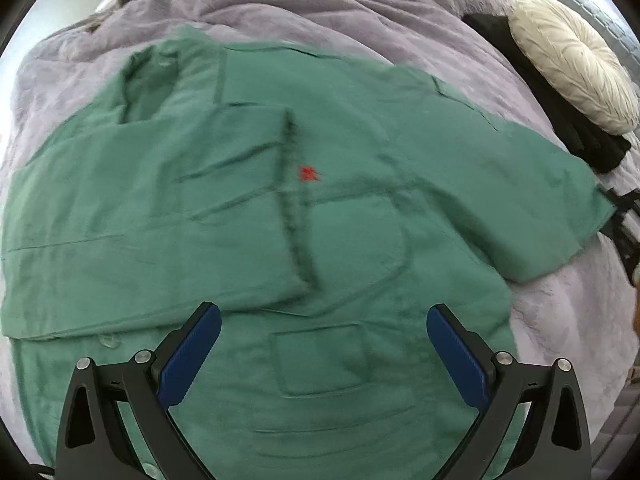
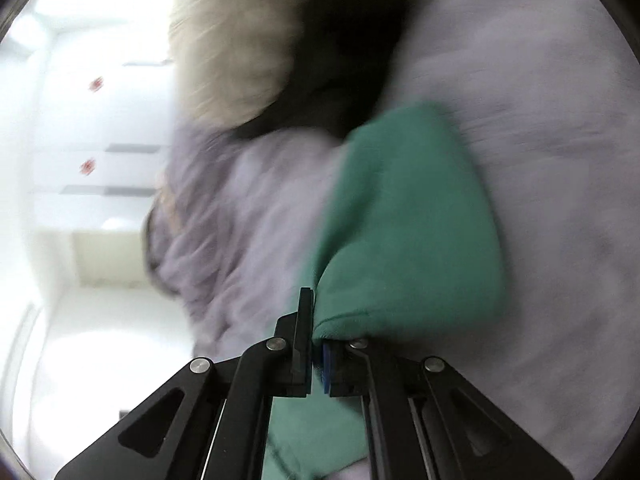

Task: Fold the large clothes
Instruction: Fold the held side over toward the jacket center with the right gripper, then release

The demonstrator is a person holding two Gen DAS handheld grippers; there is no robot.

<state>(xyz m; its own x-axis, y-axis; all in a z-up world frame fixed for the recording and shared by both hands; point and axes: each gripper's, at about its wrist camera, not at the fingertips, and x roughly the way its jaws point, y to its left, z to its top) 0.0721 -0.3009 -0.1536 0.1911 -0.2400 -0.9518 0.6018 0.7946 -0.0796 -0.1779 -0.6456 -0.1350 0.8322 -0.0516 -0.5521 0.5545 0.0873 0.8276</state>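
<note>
On the bed's lilac blanket (image 1: pixel 420 40) a green shirt (image 1: pixel 240 208) is spread; the left gripper (image 1: pixel 324 344) is held apart above it, the right gripper (image 2: pixel 316 344) clamped on its sleeve (image 2: pixel 408 220).

Rt view blurred; cushion (image 2: pixel 236 40) indistinct

Left wrist camera looks steeply down, close above the green shirt (image 1: pixel 320 208); right wrist camera faces shallower along its sleeve; both share the lilac blanket (image 1: pixel 360 20)
</note>
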